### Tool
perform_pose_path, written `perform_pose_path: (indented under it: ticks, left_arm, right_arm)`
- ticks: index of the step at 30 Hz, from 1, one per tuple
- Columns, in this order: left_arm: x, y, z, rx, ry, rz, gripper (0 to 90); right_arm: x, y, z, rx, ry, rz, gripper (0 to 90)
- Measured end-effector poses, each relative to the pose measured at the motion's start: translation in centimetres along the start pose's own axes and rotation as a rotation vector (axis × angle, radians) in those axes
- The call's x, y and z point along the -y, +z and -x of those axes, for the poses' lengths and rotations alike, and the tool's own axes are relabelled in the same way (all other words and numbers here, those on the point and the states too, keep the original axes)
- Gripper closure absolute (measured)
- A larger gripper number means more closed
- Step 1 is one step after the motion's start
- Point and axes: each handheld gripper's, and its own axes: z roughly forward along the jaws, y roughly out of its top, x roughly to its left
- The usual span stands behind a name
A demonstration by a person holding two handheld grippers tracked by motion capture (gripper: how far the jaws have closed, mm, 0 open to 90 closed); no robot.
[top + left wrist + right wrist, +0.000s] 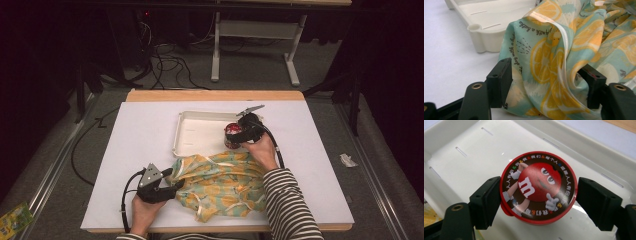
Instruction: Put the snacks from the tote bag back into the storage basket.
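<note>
table: white-topped board (140,150) with a wooden strip along the far edge, everything sits on it

cloth: lemon-print fabric (222,182), teal with orange slices and a shiny satin trim, bunched in a heap on the near side of the table, its far edge just touching the tray's near wall. Biggest soft thing here, no real long axis, it's just a crumpled mound

tray: white plastic tray (192,142) at the middle of the table, just beyond the cloth, long side running left-right

left gripper: left gripper (546,82) is at the cloth's left edge, jaws spread wide with a thick fold of fabric sitting between them. The pads look like they're just brushing the cloth, not pinching it, so I'd call it open around the fold, nothing actually held yet

right gripper: right gripper (537,201) hangs over the tray's right end, jaws parted either side of the tin, small gap on the right side, left pad very close or touching (can't quite tell). Not clamped imo

tin: round red M&M's tin (538,186), lid up, standing in the tray's right end, dead centre between the right jaws. It's round so no axis to line up with; a straight squeeze should get it. Right hand is way nearer, the left one is well apart and busy with the cloth
</note>
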Motion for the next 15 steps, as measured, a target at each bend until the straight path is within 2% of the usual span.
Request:
perform_pose_path:
  ticks: [5, 15]
  left_arm:
    - [0.0, 0.0, 0.0, 0.002, 0.002, -0.001, 36.3]
    - [0.0, 0.0, 0.0, 0.000, 0.002, 0.000, 36.3]
  right_arm:
    - [0.4, 0.0, -0.1, 0.004, 0.014, -0.024, 24.6]
    - [1.2, 0.0, 0.0, 0.003, 0.036, -0.034, 27.1]
